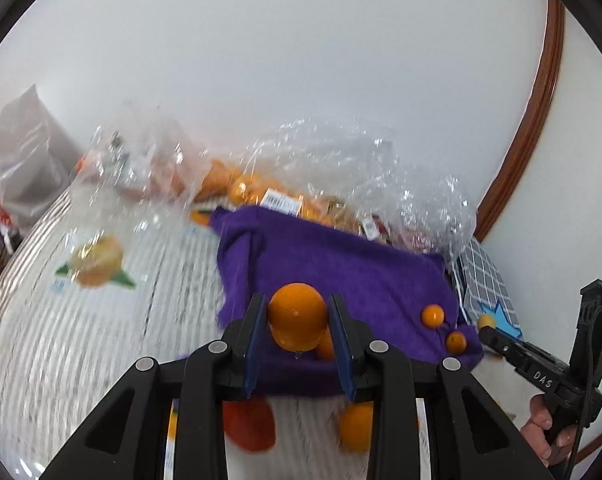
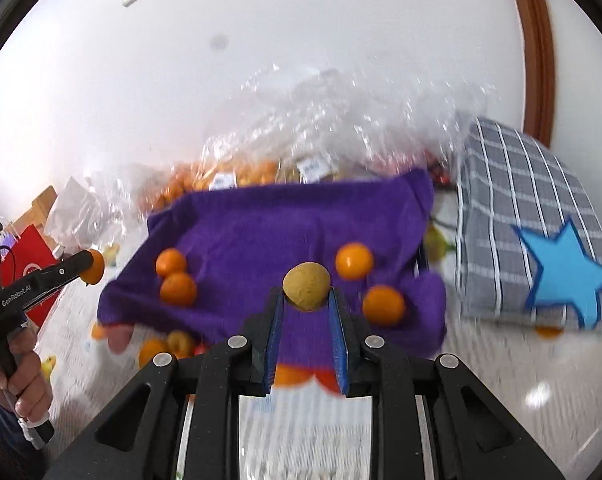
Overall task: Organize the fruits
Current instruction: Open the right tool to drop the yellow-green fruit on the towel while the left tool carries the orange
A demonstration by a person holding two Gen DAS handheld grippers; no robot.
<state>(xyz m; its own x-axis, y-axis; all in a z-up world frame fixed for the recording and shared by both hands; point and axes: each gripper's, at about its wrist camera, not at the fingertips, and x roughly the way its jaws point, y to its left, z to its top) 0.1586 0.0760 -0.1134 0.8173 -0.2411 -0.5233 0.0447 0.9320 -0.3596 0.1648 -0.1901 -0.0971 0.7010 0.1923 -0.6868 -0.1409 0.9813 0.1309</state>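
L tool [image 1: 298, 322] is clamped on a small orange [image 1: 297, 316], held above the near edge of the purple towel [image 1: 341, 264]. R tool [image 2: 305, 300] grips a tan-brown round fruit [image 2: 306, 286], also over the towel's near half. Towel lies straight ahead & below both tools. 2 oranges [image 2: 175, 282] sit on its L side, 2 more [image 2: 367, 284] on its R. Likely next: lower fwd & release; R fruit looks nearer the towel's middle.

Glossy orange round fruits [image 2: 353, 261] dot a purple fleece cloth [image 2: 261, 232] beside a grey-and-white checked cushion [image 2: 513, 184] bearing a blue star [image 2: 561, 276].
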